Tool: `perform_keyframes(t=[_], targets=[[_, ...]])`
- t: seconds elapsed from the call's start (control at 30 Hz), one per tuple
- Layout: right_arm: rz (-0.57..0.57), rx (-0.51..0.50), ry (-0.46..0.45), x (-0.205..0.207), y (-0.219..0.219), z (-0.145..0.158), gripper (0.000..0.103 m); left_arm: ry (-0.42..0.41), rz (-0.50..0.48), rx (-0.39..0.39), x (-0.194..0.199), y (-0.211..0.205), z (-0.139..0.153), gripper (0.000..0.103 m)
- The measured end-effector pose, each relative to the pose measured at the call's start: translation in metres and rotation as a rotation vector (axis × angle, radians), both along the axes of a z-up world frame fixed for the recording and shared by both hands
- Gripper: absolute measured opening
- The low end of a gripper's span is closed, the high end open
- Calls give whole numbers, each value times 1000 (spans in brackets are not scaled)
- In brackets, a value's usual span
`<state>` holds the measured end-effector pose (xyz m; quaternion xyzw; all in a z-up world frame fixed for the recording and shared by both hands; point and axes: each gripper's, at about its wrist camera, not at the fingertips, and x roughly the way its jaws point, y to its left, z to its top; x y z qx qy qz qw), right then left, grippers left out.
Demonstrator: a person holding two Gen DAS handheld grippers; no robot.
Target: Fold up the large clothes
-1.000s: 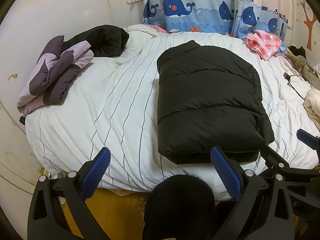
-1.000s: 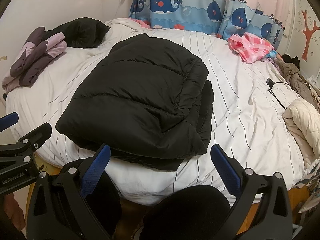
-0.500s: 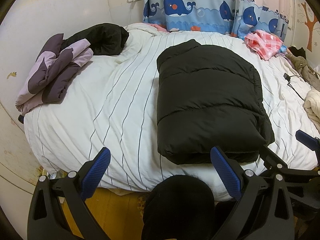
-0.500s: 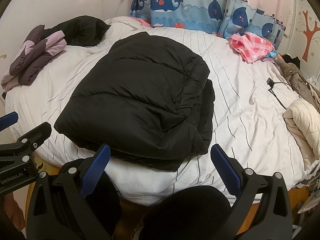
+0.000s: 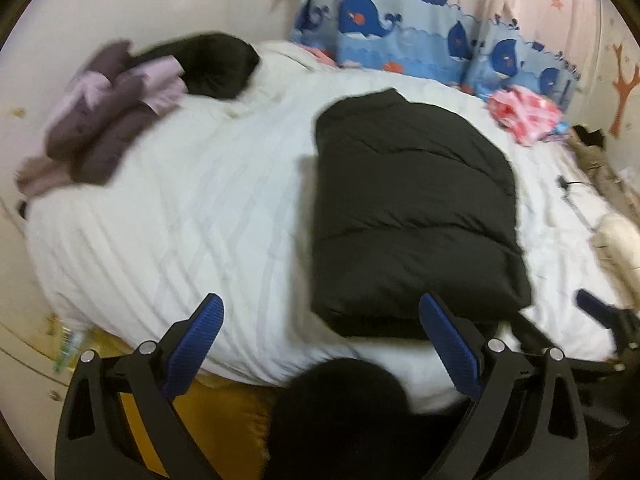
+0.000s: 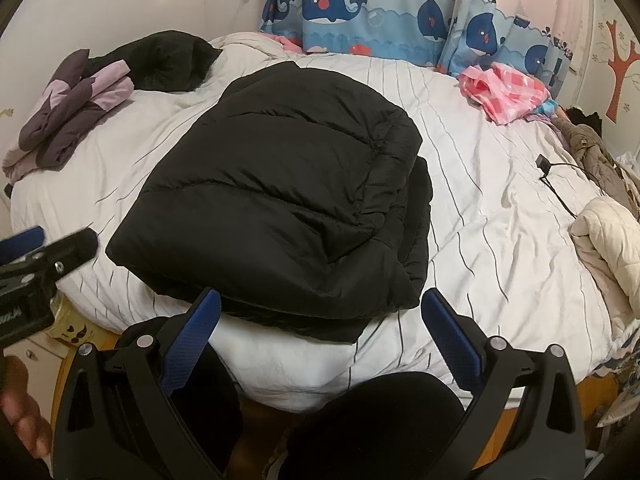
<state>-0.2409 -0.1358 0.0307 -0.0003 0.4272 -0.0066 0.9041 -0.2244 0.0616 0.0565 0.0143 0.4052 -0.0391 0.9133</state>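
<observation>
A black puffer jacket (image 5: 408, 216) (image 6: 280, 200) lies folded into a thick rectangle on the white striped bed (image 5: 192, 232) (image 6: 500, 216), near its front edge. My left gripper (image 5: 320, 344) hovers open over the bed's front edge, just left of the jacket's near end, with nothing between its blue pads. My right gripper (image 6: 320, 340) is open too, held just short of the jacket's near edge and holding nothing. Its tip shows at the right of the left wrist view. The left wrist view is blurred by motion.
A purple and lilac folded garment (image 6: 68, 120) and a black garment (image 6: 168, 60) lie at the bed's far left. A pink checked cloth (image 6: 504, 88), a charger cable (image 6: 556, 180), a brown coat (image 6: 592, 156) and a cream quilted garment (image 6: 608, 244) lie along the right. Whale curtains (image 6: 380, 12) hang behind. The person's dark legs fill the bottom.
The left gripper has swung, blurring its view and shifting the scene slightly down and left. The right gripper has barely moved. Both stay open and the jacket lies as before.
</observation>
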Motion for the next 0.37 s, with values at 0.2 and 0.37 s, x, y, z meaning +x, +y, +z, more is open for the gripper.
perform_keyframes(t=[0.2, 0.37], targets=[[-4, -2, -10, -4, -1, 5, 97, 27, 40, 67, -1, 0, -4, 95], [-9, -2, -12, -7, -2, 7, 97, 30, 38, 77, 0, 3, -4, 96]])
